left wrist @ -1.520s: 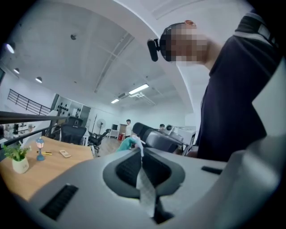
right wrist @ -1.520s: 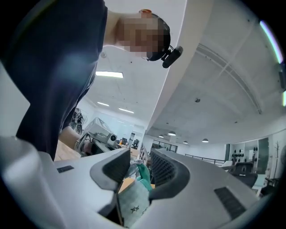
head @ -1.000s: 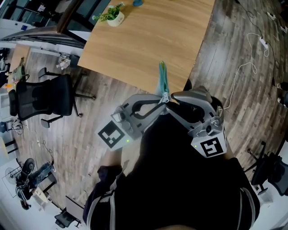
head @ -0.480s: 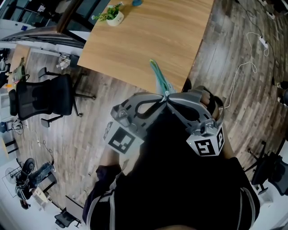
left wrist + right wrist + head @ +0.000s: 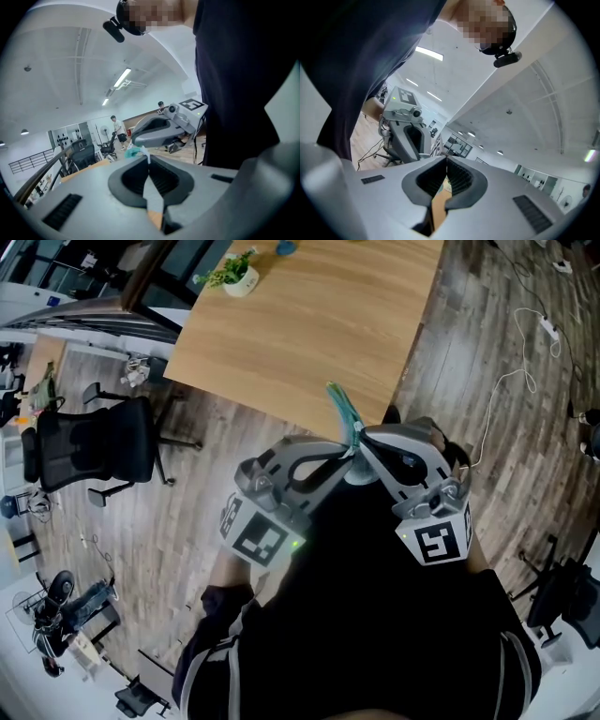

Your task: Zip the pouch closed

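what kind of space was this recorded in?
Looks like an open-plan office or lab: a large wooden table with a potted plant on it, a black office chair nearby, and a power strip with its cable lying on the plank floor.

Pouch: teal, thin, seen edge-on as narrow strip; held in air, off surface; lower end pinched in closed tips of left tool; right tool, jaws together, just beside same end; upper end leans up-left over surface's near edge; zip state unreadable; left gripper view shows only crumpled teal bit past tips.
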Available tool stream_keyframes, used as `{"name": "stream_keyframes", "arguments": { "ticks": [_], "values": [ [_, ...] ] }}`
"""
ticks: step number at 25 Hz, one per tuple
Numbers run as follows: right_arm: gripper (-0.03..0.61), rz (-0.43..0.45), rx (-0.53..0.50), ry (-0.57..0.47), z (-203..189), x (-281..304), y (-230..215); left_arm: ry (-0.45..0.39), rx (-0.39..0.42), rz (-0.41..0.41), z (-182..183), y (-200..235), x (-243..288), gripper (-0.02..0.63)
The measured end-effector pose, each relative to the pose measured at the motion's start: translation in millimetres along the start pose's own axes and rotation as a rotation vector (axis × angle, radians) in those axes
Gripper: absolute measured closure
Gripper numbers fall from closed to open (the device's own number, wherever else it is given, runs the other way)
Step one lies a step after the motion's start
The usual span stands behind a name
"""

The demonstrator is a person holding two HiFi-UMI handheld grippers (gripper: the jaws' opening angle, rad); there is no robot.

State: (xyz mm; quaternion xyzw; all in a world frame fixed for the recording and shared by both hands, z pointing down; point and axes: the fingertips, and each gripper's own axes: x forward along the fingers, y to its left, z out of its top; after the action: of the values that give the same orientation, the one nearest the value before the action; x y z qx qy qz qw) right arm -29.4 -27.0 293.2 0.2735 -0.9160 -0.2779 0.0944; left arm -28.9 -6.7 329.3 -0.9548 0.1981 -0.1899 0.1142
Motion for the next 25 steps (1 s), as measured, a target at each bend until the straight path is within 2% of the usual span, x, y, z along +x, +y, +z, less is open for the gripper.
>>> {"name": "stream_keyframes", "arguments": {
  "ticks": [7, 14, 17, 20, 23, 25],
  "values": [
    [0.562, -0.125, 0.027, 0.058, -13.8, -6.3, -30.0, -0.016, 0.007, -0.029, 7.5, -18.6, -4.3, 0.607],
    [0.563, -0.321, 0.05, 0.152, -42.6, -28.8, -91.7, -0.048, -0.018, -0.043, 13.1, -30.8, -14.4, 0.607],
    [0.563, -0.347, 0.08, 0.146, -43.3, -30.8, -93.2, -0.05, -0.028, -0.035, 10.6, -30.0, -18.9, 0.607],
    [0.563, -0.331, 0.076, 0.142, -41.3, -26.4, -86.8, -0.072, -0.04, -0.02, 11.6, -26.3, -24.9, 0.607],
    [0.56, -0.335, 0.143, 0.097, -37.3, -28.0, -90.7, -0.091, -0.032, 0.038, 11.9, -9.9, -31.9, 0.607],
    [0.547, -0.335, 0.202, 0.059, -34.8, -30.7, -94.9, -0.1, -0.073, 0.102, 5.0, 8.1, -41.9, 0.607]
  ]
}}
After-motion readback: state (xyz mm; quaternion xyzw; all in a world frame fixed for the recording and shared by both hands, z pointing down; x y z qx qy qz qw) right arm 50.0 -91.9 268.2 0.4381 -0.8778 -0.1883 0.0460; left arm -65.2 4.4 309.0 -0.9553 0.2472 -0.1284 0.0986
